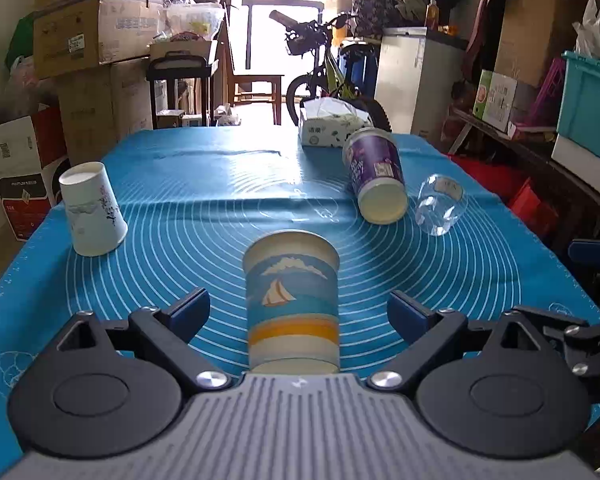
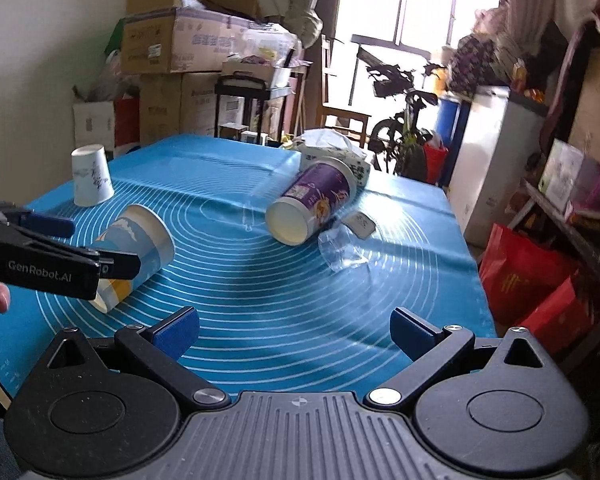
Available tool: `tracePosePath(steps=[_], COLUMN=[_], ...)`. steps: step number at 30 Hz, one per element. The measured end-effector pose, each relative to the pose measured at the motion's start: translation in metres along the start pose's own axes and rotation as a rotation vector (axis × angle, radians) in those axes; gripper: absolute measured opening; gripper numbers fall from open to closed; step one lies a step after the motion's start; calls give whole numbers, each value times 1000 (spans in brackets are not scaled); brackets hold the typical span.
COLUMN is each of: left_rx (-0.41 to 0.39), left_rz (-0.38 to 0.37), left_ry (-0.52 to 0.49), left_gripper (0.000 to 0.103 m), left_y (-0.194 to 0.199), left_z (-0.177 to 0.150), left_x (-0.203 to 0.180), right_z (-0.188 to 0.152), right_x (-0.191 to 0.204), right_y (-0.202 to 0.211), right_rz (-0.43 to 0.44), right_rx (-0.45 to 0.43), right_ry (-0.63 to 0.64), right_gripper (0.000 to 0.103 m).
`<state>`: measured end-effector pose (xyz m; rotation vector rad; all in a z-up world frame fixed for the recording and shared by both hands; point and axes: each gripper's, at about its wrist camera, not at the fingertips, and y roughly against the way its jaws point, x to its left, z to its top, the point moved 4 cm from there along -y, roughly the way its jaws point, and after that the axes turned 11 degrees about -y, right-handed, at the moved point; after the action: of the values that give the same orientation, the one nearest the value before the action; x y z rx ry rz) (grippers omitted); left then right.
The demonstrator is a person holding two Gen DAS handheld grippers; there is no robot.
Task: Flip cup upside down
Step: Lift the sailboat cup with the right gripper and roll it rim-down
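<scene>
The left gripper (image 1: pixel 298 306) stands wide open, its blue-padded fingers (image 1: pixel 192 312) set either side of the sailboat cup (image 1: pixel 294 300) without touching it. That cup lies on its side on the blue mat (image 1: pixel 440 280), between the two fingers, its length running straight away from the gripper body. The right gripper (image 2: pixel 294 330) is also spread wide and holds nothing; only bare mat lies between its tips. Ahead of it and to its left, the left gripper reaches in around the sailboat cup. Farther ahead of the right gripper, a purple cup (image 2: pixel 310 208) lies tipped over, a clear plastic cup (image 2: pixel 346 250) on its side just beside it. A white cup (image 1: pixel 92 214) stands upside down, far left of the left gripper. A tissue pack (image 1: pixel 332 126) sits at the mat's far edge.
</scene>
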<state>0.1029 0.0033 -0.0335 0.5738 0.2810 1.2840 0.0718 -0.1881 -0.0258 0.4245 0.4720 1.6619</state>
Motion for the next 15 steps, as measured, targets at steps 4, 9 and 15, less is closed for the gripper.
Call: tracePosePath(steps=[4, 9, 15], left_rx=[-41, -75, -33], left_rz=[32, 132, 203], left_ry=[-4, 21, 67], left_gripper=[95, 97, 98], left_y=[14, 33, 32], left_z=[0, -4, -19], left_x=[10, 37, 71], right_z=[9, 26, 20], right_x=[18, 63, 139], right_y=[-1, 0, -12], right_rz=[19, 37, -15], right_rx=[20, 25, -34], right_ry=[115, 455, 1091], right_gripper=[103, 103, 103])
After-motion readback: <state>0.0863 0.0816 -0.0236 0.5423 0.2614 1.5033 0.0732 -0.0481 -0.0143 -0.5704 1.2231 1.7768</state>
